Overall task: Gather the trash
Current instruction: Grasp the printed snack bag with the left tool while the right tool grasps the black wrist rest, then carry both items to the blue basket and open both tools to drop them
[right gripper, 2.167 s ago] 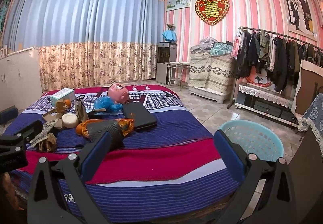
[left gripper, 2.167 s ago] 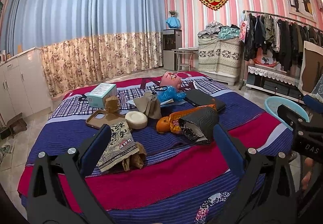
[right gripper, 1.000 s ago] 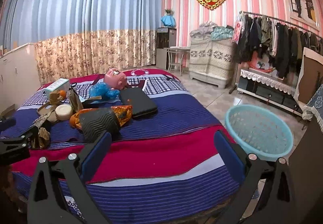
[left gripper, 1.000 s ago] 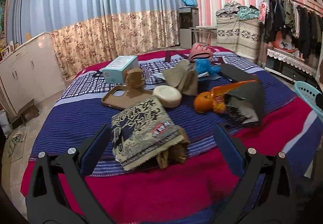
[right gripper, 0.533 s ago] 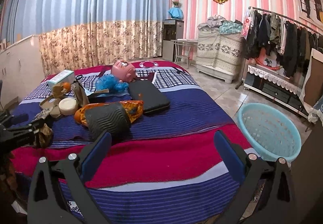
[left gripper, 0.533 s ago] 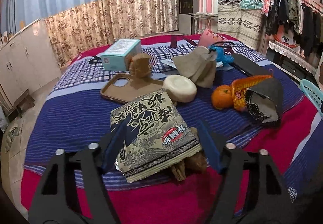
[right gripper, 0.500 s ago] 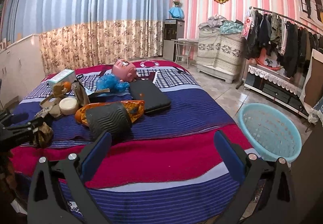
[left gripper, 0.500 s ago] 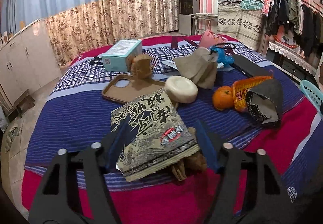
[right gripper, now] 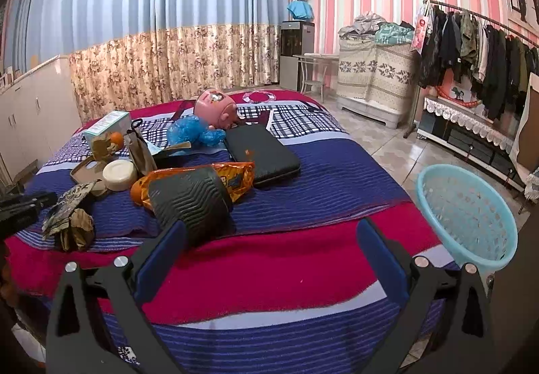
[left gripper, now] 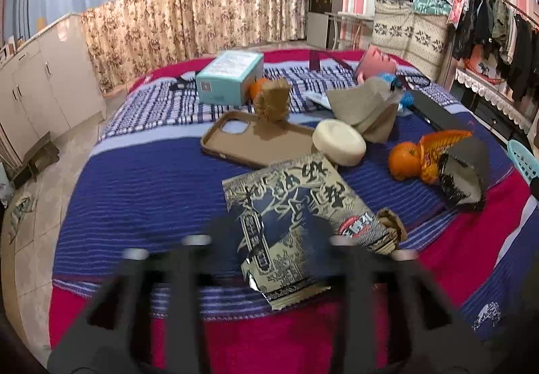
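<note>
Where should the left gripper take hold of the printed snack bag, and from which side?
Grip the snack bag at its near bottom edge, coming in low from the bed's near side. That sealed edge is thin and flat, faces the left gripper and appears slightly lifted off the blanket, while the far end lies against the phone case.

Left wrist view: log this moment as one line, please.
left hand-held gripper: blurred, closing around printed snack wrapper, grasp unconfirmed | right hand-held gripper: open, empty, over bed | blue basket: beside bed
</note>
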A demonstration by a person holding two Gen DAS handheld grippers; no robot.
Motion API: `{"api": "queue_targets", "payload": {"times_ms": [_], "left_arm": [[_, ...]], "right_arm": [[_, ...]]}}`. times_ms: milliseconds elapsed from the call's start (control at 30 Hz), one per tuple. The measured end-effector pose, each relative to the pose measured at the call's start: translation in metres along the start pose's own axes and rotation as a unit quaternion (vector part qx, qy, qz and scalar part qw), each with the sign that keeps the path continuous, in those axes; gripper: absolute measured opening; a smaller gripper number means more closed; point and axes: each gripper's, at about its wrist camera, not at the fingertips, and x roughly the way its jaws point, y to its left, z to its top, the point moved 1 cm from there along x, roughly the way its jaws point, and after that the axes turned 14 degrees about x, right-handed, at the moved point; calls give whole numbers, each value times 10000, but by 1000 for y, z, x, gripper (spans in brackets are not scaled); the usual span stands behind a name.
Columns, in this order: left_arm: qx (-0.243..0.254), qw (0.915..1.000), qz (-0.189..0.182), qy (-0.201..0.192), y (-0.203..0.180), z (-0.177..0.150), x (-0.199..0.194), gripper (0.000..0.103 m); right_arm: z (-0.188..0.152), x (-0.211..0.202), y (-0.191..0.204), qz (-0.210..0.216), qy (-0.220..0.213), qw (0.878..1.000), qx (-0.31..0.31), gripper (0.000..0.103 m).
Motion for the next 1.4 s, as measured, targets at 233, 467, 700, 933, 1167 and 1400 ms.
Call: {"api": "queue_targets", "payload": {"times_ms": [233,467,700,933,1167,1400], "left_arm": [[11,9986,173,497,2,-2,35,74],[-108,9981,-129,586,8,-5,43,4],[-288,9993,-77,214,24,5,16,0],[-159,9997,112,-132,30,26,-9,0],[-69,9996,220,-151,16,39,-10,0],[218,9976,323,-581,-26,71,-27,0]], "right_arm": [[3,9,0,50,68,9999,68,99],[1,18,4,102,186,9998,-61,99],[-8,32,26,458,432,9973,-391,99],[4,73,47,848,887,9903,-658,99],[-1,82,58,1133,1106,9821,-1018,75],[25,40,16,1186,462,9907,-490,71]]}}
